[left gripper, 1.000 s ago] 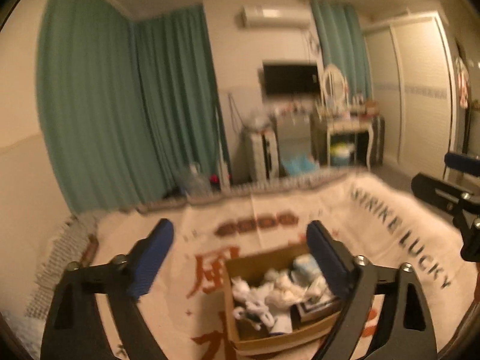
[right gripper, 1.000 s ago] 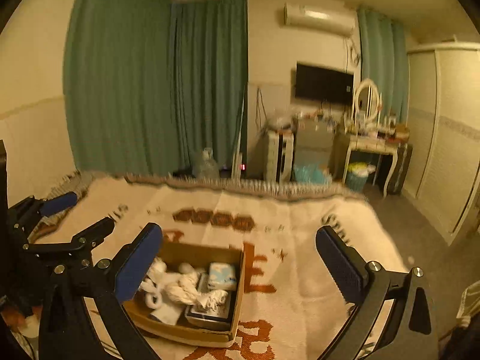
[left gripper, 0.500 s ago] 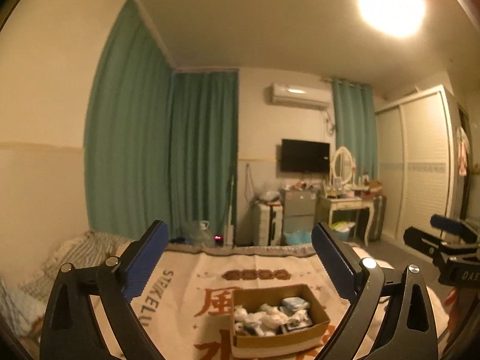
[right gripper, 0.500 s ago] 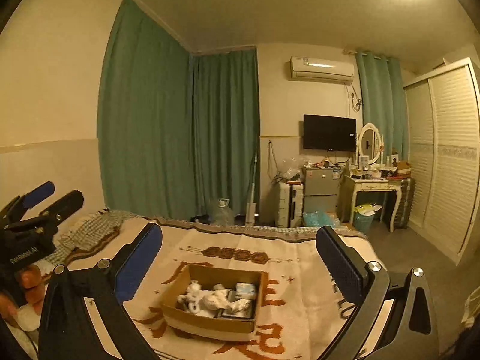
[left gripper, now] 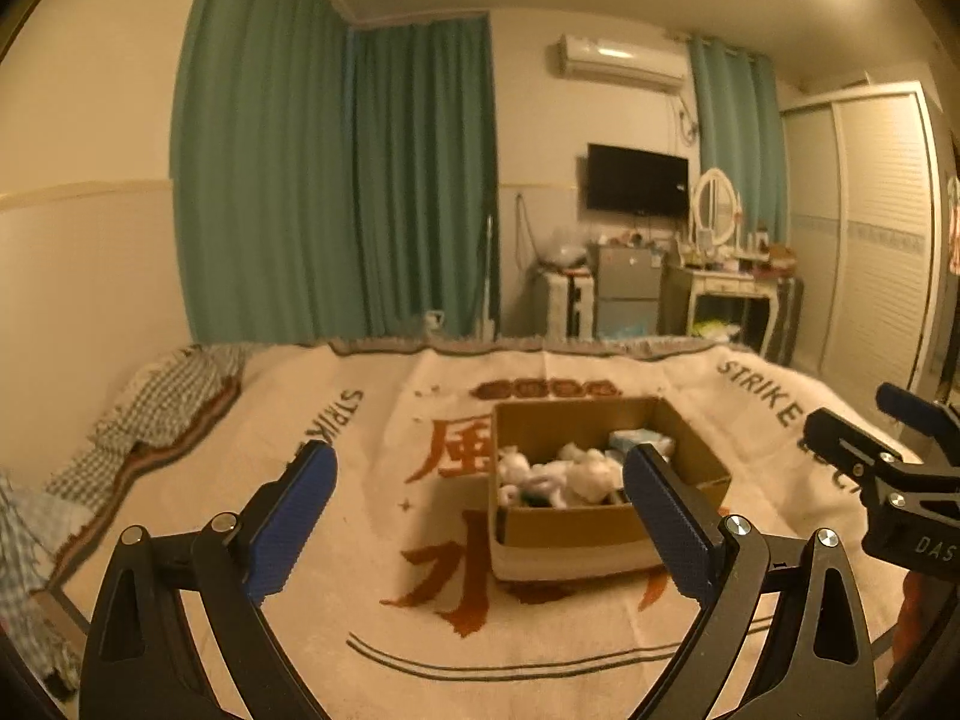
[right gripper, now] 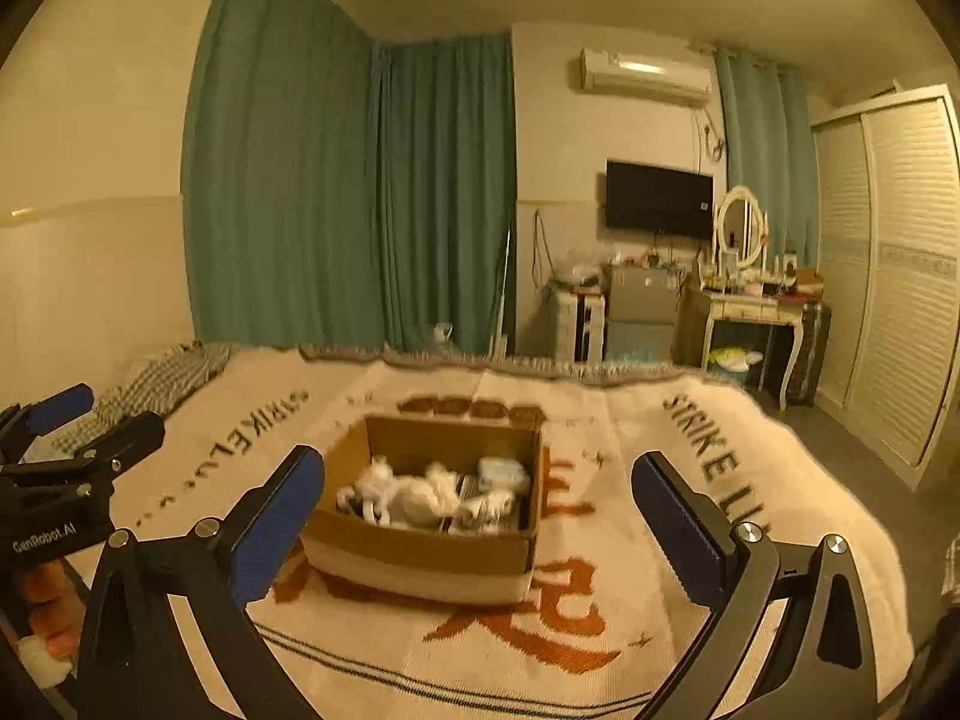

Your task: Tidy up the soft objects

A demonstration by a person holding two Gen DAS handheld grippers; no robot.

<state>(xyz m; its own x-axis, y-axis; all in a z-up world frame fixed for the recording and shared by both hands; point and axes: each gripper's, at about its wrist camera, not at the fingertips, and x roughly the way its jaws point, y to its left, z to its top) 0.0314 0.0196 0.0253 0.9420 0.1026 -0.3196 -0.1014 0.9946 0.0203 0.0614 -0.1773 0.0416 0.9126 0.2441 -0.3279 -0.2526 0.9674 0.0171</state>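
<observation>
An open cardboard box (left gripper: pixel 576 531) (right gripper: pixel 420 552) sits on a cream blanket (left gripper: pixel 384 540) (right gripper: pixel 630 516) with orange characters, spread over a bed. Inside lie white soft items (left gripper: pixel 558 474) (right gripper: pixel 414 495) and a pale blue pack (left gripper: pixel 639 439) (right gripper: pixel 501 471). My left gripper (left gripper: pixel 480 510) is open and empty, above the blanket in front of the box. My right gripper (right gripper: pixel 480 510) is open and empty, also short of the box. The right gripper shows at the right edge of the left wrist view (left gripper: pixel 888 456); the left gripper shows at the left edge of the right wrist view (right gripper: pixel 66 438).
A checked cloth (left gripper: pixel 162 408) (right gripper: pixel 162 375) lies at the bed's left side. Beyond the bed stand green curtains (left gripper: pixel 336 192), a small fridge (left gripper: pixel 627 291), a dressing table (left gripper: pixel 738 294) with a mirror, a wall TV (left gripper: pixel 636 180) and a white wardrobe (left gripper: pixel 870 240).
Both cameras tilted up toward the ceiling half a second ago and have tilted back down. The box now looks closer and lower in both views. Both grippers stay open.
</observation>
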